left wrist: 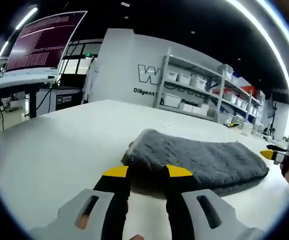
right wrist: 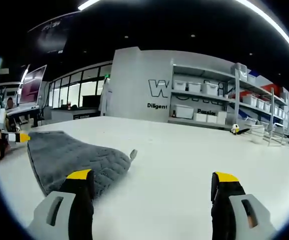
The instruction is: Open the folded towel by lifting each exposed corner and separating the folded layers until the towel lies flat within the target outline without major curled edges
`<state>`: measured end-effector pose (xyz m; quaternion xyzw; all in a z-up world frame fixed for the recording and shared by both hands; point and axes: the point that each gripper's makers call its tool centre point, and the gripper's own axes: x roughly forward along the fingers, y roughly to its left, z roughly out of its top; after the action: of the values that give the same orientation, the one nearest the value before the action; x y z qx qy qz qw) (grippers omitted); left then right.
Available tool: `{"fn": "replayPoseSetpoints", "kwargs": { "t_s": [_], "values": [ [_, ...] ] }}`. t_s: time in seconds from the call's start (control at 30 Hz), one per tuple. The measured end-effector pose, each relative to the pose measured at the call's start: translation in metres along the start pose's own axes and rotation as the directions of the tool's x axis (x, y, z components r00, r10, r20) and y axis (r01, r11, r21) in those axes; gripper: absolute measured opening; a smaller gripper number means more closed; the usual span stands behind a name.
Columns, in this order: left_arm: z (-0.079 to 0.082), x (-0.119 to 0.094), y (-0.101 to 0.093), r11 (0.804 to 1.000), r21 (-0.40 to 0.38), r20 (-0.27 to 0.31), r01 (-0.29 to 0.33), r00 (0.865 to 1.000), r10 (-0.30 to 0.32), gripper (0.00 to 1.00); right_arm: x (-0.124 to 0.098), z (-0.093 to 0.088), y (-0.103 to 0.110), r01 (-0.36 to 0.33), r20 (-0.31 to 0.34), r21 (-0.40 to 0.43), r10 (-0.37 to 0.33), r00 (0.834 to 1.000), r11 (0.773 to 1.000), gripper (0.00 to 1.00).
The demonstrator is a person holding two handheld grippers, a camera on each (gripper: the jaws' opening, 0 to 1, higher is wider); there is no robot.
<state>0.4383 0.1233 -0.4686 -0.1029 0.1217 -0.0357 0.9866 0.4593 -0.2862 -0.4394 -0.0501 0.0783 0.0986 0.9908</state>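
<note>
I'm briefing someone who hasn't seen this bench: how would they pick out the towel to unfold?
Start at the big white table in front of the storage shelves. The towel lies folded on it, just ahead of the left gripper. It is dark grey with a quilted texture, the one soft, dark thing against the pale tabletop.

Back wall (right wrist: pixel 134 80) at 12 o'clock has big outlined letters, first one a "W" (right wrist: pixel 159 89); the rest is cut off by the shelves (right wrist: pixel 219 100). Under it a smaller dark line starts "Diligent" (right wrist: pixel 156 106), remainder blocked. More dark lettering behind the lower shelf, approx "P…", too hidden to read. In the left gripper view, a monitor (left wrist: pixel 44 37) at 10 o'clock is full of small text lines, too fine to read. Bins on the shelves: no legible labels.
</note>
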Motion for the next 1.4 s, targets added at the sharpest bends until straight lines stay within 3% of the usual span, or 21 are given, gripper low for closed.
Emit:
{"fn": "replayPoseSetpoints", "kwargs": {
  "t_s": [0.1, 0.2, 0.57, 0.77, 1.07, 1.23, 1.4],
  "values": [
    [-0.006, 0.002, -0.001, 1.0, 0.013, -0.031, 0.002, 1.0, -0.002, 0.24, -0.001, -0.001, 0.001, 0.0, -0.001, 0.002, 0.0, 1.0, 1.0, 0.99],
    [-0.011, 0.002, -0.003, 0.997, 0.074, -0.055, -0.001, 0.998, 0.005, 0.22, -0.003, -0.001, 0.001, -0.001, 0.001, 0.004, 0.001, 1.0, 1.0, 0.99],
    [-0.014, 0.006, -0.007, 0.991, 0.128, -0.078, 0.033, 0.997, -0.023, 0.06, -0.007, -0.004, 0.004, -0.003, 0.0, 0.003, 0.003, 1.0, 1.0, 0.99],
    [-0.014, 0.01, -0.007, 0.981, 0.193, -0.097, 0.034, 0.995, -0.015, 0.03, -0.01, -0.005, 0.006, -0.003, -0.001, 0.003, 0.003, 1.0, 1.0, 0.99],
    [-0.012, 0.009, -0.001, 0.97, 0.245, -0.106, 0.005, 0.994, 0.021, 0.02, -0.003, -0.003, 0.002, -0.002, -0.002, 0.002, 0.002, 1.0, 1.0, 0.99],
    [-0.012, -0.003, 0.003, 0.95, 0.309, -0.103, -0.046, 0.991, 0.081, 0.02, -0.003, -0.003, 0.002, -0.002, -0.002, 0.001, 0.002, 1.0, 1.0, 0.99],
    [-0.012, -0.01, 0.01, 0.95, 0.305, -0.099, -0.067, 0.99, 0.101, 0.02, -0.002, -0.003, 0.002, -0.001, -0.004, -0.003, 0.001, 1.0, 1.0, 0.99]
  ]
}}
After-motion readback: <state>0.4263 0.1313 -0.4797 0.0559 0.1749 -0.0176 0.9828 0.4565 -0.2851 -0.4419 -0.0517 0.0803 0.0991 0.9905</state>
